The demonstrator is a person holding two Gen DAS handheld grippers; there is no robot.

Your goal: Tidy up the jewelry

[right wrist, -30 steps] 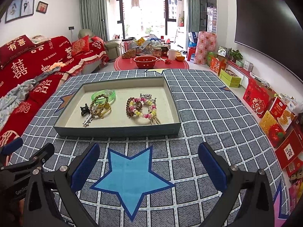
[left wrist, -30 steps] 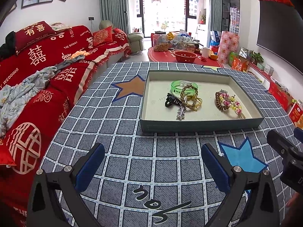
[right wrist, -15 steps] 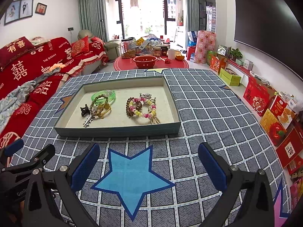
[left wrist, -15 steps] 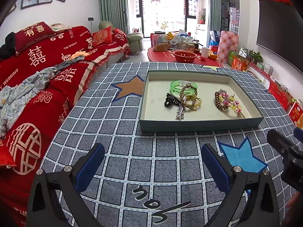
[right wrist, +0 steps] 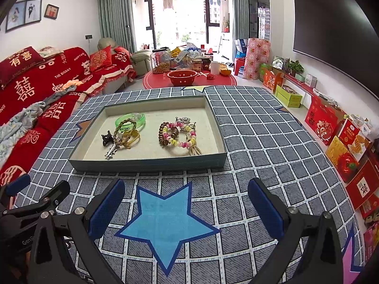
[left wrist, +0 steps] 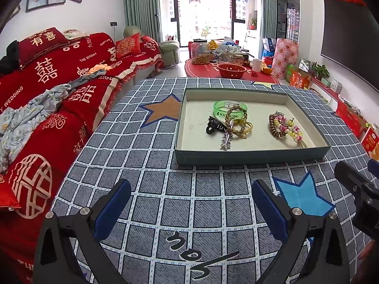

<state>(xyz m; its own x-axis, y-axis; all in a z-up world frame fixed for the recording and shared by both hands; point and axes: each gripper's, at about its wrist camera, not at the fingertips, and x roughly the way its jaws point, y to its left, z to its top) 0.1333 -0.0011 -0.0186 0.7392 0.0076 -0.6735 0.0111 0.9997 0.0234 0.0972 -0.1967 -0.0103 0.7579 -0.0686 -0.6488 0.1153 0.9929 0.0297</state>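
Nearest in the left wrist view, the left claw [left wrist: 190, 209] hangs low over the checked surface [left wrist: 146, 146], its blue pads spread wide with nothing between them. The right claw [right wrist: 186, 209] stands the same way in its own view, wide apart and empty, above a blue star [right wrist: 165, 222] printed on the cloth. Each claw shows at the edge of the other's view, so the two sit side by side, just short of the tray.

Straight ahead of both claws lies the shallow tray [right wrist: 146, 164], its near wall facing them. All the jewelry visible is inside it, in two clusters. Ahead of the left claw is a tangled heap: a black hair claw clip [left wrist: 213, 125], a silver clip [left wrist: 226, 139], a braided cord bracelet [left wrist: 233, 120] and a yellow band [left wrist: 247, 127] overlapping one another, with a green bangle [left wrist: 221, 108] at the far side of the heap. Ahead of the right claw, well apart from that heap, a brown coil [right wrist: 168, 133] and a pastel bead bracelet [right wrist: 187, 139] lie touching, with a small metal piece [right wrist: 183, 119] just beyond them.

Nothing of the kind shows on the cloth outside the tray. Judging by that, the scene fits two stages: pieces gathered into the tray and finished, or a jumble waiting to be separated and laid out. The overlapping heap looks less orderly than the other cluster, but the pictures do not settle which stage this is.
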